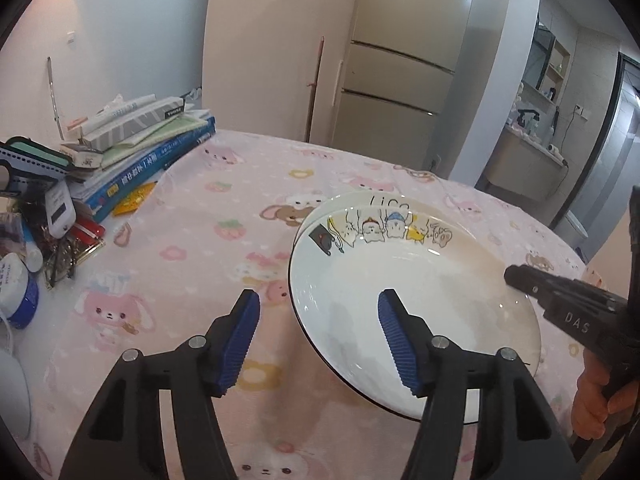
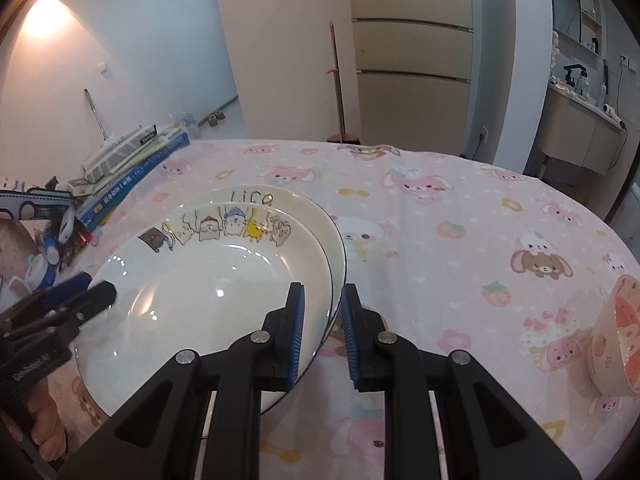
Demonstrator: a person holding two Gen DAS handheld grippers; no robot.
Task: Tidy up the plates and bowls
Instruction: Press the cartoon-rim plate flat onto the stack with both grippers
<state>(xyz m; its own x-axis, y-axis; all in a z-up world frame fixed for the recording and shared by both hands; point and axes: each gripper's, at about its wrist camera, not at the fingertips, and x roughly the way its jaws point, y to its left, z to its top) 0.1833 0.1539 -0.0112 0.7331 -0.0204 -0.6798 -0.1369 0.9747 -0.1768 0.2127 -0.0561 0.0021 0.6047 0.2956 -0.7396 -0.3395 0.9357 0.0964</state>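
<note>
A white plate with cartoon animals [image 1: 404, 292] [image 2: 192, 296] lies on top of a second white plate [image 2: 316, 216] [image 1: 384, 198] on the pink tablecloth. My left gripper [image 1: 318, 312] is open and straddles the top plate's left rim, one blue pad [image 1: 394, 336] over the plate and the other outside it. My right gripper [image 2: 322, 320] is narrowly open with the plates' right rim between its pads. It also shows in the left wrist view [image 1: 560, 300] at the plate's right edge. A pink bowl [image 2: 616, 336] stands at the far right.
A pile of books [image 1: 144, 148] and small clutter [image 1: 36, 232] fills the table's left side. A fridge [image 1: 404, 68] and a red broom handle [image 2: 338, 80] stand behind the table. The pink cartoon tablecloth [image 2: 460, 248] covers the round table.
</note>
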